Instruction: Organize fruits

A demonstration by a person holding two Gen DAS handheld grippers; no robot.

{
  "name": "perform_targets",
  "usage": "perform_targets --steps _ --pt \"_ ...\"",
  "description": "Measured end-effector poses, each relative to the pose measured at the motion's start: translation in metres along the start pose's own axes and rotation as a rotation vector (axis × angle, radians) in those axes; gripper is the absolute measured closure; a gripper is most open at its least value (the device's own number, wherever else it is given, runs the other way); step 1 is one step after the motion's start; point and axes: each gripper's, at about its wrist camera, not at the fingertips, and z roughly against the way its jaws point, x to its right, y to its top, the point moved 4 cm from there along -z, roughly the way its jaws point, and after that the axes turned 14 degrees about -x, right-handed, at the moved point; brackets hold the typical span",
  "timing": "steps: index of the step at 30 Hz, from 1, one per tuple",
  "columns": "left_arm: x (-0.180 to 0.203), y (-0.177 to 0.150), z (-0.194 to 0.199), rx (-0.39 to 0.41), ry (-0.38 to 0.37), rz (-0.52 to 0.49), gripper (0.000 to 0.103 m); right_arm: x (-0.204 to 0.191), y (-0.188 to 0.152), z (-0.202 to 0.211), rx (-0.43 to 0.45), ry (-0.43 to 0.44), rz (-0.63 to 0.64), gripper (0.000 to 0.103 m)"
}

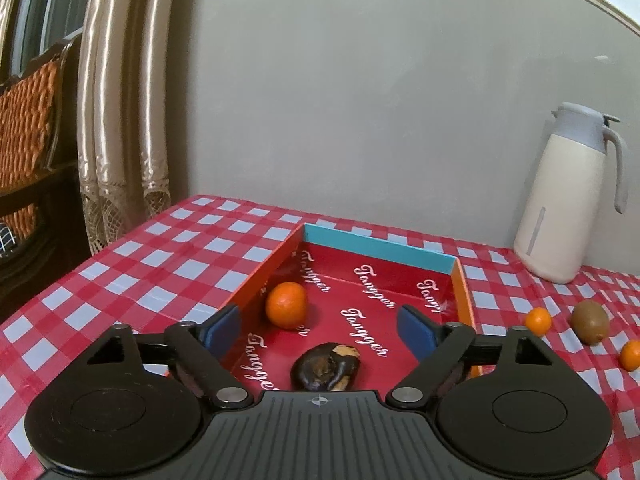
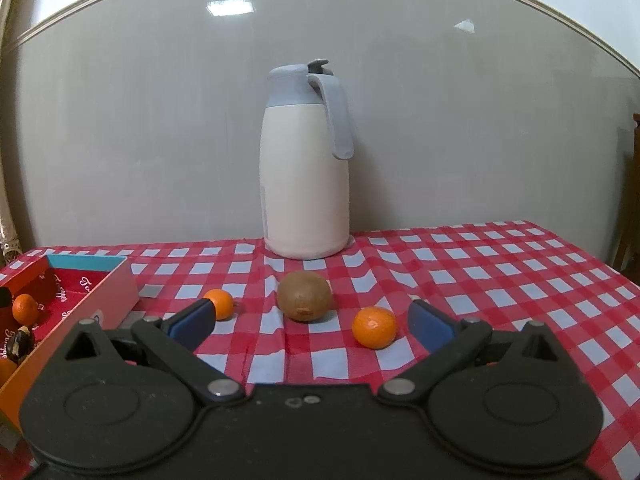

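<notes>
Left gripper (image 1: 319, 330) gapes wide and empty over the red box (image 1: 376, 249), a dark fruit (image 1: 326, 367) at its 6 o'clock, an orange (image 1: 286, 304) at 10 o'clock; right gripper (image 2: 310, 322) also spread empty, kiwi (image 2: 305, 296) at 12 o'clock.

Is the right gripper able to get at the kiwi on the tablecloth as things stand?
Probably yes. The right gripper is open and the kiwi lies straight ahead between its fingers' line, on open tablecloth. The two oranges sit either side, apart from it.

Home dining room, checked tablecloth (image 2: 480, 264), satin curtains (image 1: 120, 100), upholstered chair (image 1: 28, 120), thermos jug (image 2: 306, 168)
</notes>
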Motion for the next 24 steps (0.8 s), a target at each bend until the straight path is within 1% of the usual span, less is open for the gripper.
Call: perform_targets --steps 1,4,9,15,20,23,24 --pt "0.002 -0.001 0.002 0.003 0.002 -0.002 0.010 0.002 0.000 0.000 -0.002 0.000 -0.002 0.000" --pt "0.009 -0.003 0.006 0.011 0.006 -0.014 0.006 0.007 0.000 0.001 -0.003 -0.005 -0.009 0.000" --pt "0.023 -0.009 0.014 0.017 -0.014 -0.035 0.000 0.021 -0.001 0.001 -0.008 -0.010 -0.024 0.000" --pt "0.043 -0.018 0.026 0.031 -0.028 -0.077 0.000 0.043 -0.004 -0.004 -0.040 0.003 -0.041 0.000" --pt "0.053 -0.026 0.033 0.026 -0.052 -0.077 0.000 0.051 -0.005 -0.010 -0.067 0.029 -0.031 0.000" --pt "0.056 -0.029 0.035 0.018 -0.061 -0.065 0.000 0.051 -0.001 -0.013 -0.075 0.045 -0.013 0.003" --pt "0.056 -0.030 0.034 0.016 -0.062 -0.062 0.000 0.051 0.000 -0.015 -0.080 0.052 -0.008 0.006"
